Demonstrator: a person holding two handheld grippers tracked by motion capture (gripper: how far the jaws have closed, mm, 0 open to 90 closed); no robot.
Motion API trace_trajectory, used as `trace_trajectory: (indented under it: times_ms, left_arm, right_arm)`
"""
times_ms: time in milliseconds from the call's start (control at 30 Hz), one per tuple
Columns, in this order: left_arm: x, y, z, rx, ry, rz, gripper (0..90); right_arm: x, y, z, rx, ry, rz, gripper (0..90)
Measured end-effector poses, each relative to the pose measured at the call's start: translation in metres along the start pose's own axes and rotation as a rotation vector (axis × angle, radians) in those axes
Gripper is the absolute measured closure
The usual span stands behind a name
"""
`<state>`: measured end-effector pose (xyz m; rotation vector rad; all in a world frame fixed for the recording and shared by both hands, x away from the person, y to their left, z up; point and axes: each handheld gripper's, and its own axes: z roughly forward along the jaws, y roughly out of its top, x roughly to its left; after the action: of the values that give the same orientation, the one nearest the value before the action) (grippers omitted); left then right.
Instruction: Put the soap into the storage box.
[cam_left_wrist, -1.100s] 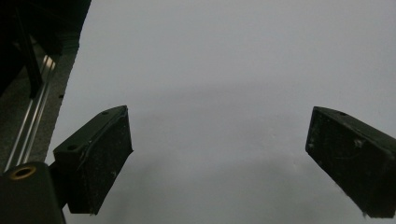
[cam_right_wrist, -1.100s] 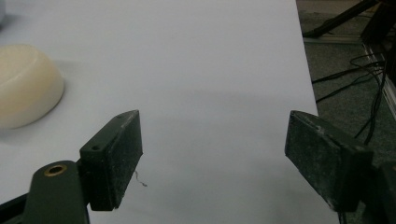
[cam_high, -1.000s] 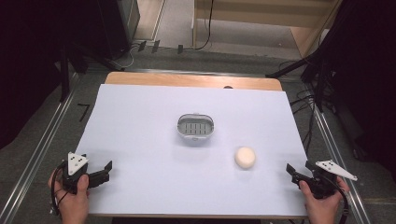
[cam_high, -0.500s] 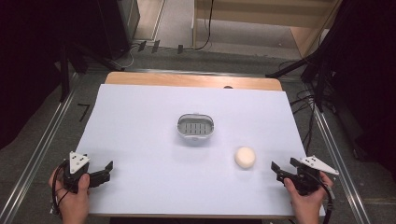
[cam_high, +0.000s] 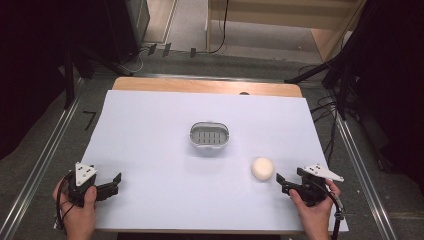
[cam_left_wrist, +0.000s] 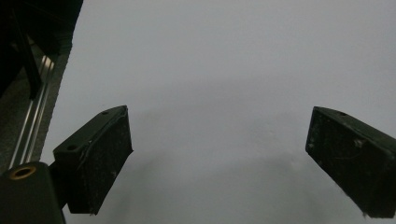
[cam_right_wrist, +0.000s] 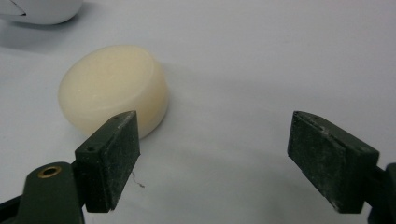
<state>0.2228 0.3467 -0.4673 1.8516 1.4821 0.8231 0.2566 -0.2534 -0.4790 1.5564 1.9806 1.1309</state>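
The round soap (cam_right_wrist: 113, 88) lies flat, top up, with no long side. The right gripper (cam_right_wrist: 215, 163) has just been opening; nothing is held. The left gripper (cam_left_wrist: 219, 163) is open too.

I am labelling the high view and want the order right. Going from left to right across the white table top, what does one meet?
Left tool → small grey basket → cream round soap → right tool.
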Motion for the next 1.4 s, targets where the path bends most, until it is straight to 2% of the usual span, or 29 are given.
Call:
trace_trajectory:
  times_ms: [100,133,233,433,467,667,800,900,1133,1400]
  left_arm:
    - [-0.001,0.000,0.000,-0.002,0.003,0.004,7.7]
    - [-0.001,0.000,0.000,-0.003,0.003,0.007,7.7]
    - [-0.001,0.000,0.000,-0.001,0.007,0.013,7.7]
    - [-0.001,0.000,0.000,-0.002,0.002,0.014,7.7]
    - [-0.001,0.000,0.000,-0.003,0.002,0.015,7.7]
    - [-0.001,0.000,-0.001,-0.005,0.001,0.018,7.7]
    - [-0.002,0.000,-0.001,-0.006,-0.001,0.025,7.8]
    - [-0.002,0.000,0.000,-0.009,-0.003,0.025,7.7]
    - [-0.002,0.000,0.000,-0.007,-0.004,0.029,7.7]
    - [-0.002,0.000,-0.001,-0.006,-0.006,0.034,7.7]
  right_arm:
    - [0.002,0.002,0.001,0.024,0.013,-0.007,16.9]
    - [0.004,0.006,0.003,0.072,0.030,-0.012,15.2]
    - [0.006,0.012,0.007,0.141,0.040,-0.040,13.9]
    - [0.006,0.019,0.009,0.206,0.078,-0.054,13.9]
    - [0.007,0.021,0.010,0.230,0.084,-0.054,13.8]
    - [0.014,0.028,0.014,0.285,0.116,-0.065,13.3]
    - [0.018,0.033,0.022,0.335,0.122,-0.048,2.3]
    - [0.021,0.035,0.025,0.350,0.121,-0.051,2.2]
    - [0.030,0.038,0.033,0.362,0.152,-0.068,2.7]
    - [0.041,0.042,0.040,0.372,0.142,-0.082,2.6]
